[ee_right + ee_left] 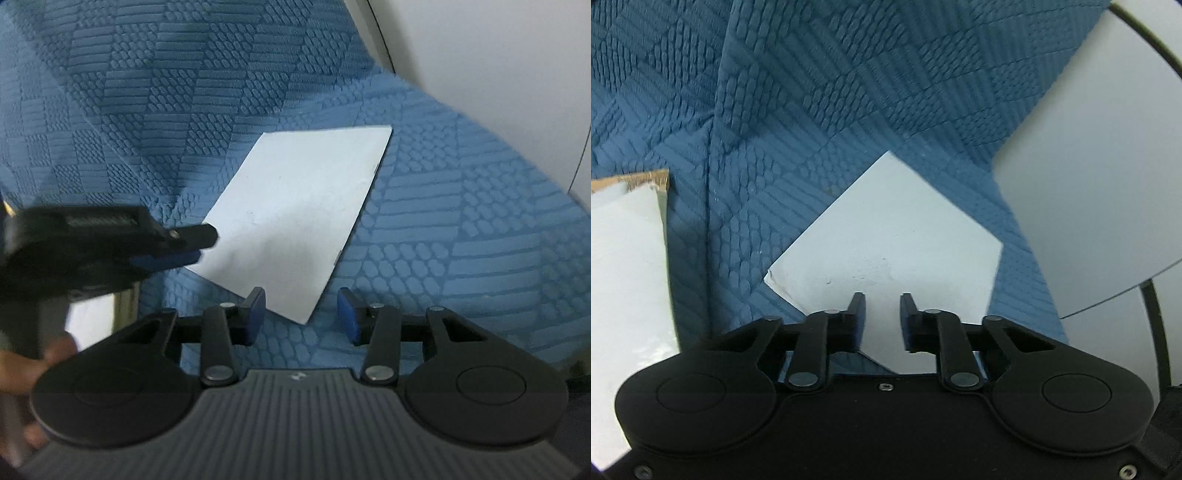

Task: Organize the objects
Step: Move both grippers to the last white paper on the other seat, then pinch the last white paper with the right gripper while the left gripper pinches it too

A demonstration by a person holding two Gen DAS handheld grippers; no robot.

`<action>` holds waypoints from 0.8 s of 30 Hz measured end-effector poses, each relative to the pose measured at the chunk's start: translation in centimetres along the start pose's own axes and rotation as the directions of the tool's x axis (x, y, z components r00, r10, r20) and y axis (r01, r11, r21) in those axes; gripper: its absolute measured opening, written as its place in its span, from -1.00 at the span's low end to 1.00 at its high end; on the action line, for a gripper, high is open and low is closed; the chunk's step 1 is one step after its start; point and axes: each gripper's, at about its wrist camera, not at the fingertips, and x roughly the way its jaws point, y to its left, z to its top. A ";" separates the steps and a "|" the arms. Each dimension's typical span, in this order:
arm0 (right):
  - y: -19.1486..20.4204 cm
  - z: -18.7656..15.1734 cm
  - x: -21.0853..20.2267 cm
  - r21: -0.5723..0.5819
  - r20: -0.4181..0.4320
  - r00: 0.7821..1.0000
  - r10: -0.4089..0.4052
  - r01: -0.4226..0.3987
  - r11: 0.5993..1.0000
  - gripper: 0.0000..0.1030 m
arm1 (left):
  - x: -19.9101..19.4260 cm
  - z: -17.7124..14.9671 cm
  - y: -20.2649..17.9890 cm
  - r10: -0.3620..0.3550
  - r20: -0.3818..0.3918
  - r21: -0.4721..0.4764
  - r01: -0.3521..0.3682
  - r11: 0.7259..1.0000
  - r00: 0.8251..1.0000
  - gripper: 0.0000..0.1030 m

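A white card (pixel 886 229) lies flat on a blue textured cloth (pixel 812 92). My left gripper (pixel 882 299) hovers over the card's near edge. Its jaws stand a narrow gap apart, the card's surface shows through that gap, and neither pad presses on it. In the right wrist view the same card (pixel 295 206) lies slanted, and the left gripper (pixel 199 245) reaches its left corner from the side. My right gripper (pixel 302 295) is open, and the card's near corner lies between its blue pads (pixel 347 314) without a grip.
Another white sheet on a brown cardboard backing (pixel 628 258) lies at the left. A large white curved panel (pixel 1089 184) fills the right side and shows again as a white panel (pixel 480 74). A hand (pixel 22 369) holds the left gripper's handle.
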 end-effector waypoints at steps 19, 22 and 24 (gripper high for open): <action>-6.6 1.7 1.9 0.522 0.069 0.932 0.357 -0.339 0.783 -0.09 | 1.9 -0.4 1.7 -0.026 -0.034 -0.079 0.023 0.997 0.999 -0.85; -6.4 1.5 2.9 0.567 0.077 0.876 0.477 -0.432 0.701 -0.09 | 1.9 -0.4 1.4 -0.019 -0.031 -0.068 0.017 0.998 0.999 -0.85; -5.7 1.7 3.0 0.543 0.067 0.890 0.450 -0.411 0.732 -0.09 | 1.9 -0.4 1.4 -0.022 -0.030 -0.072 0.019 0.997 0.999 -0.84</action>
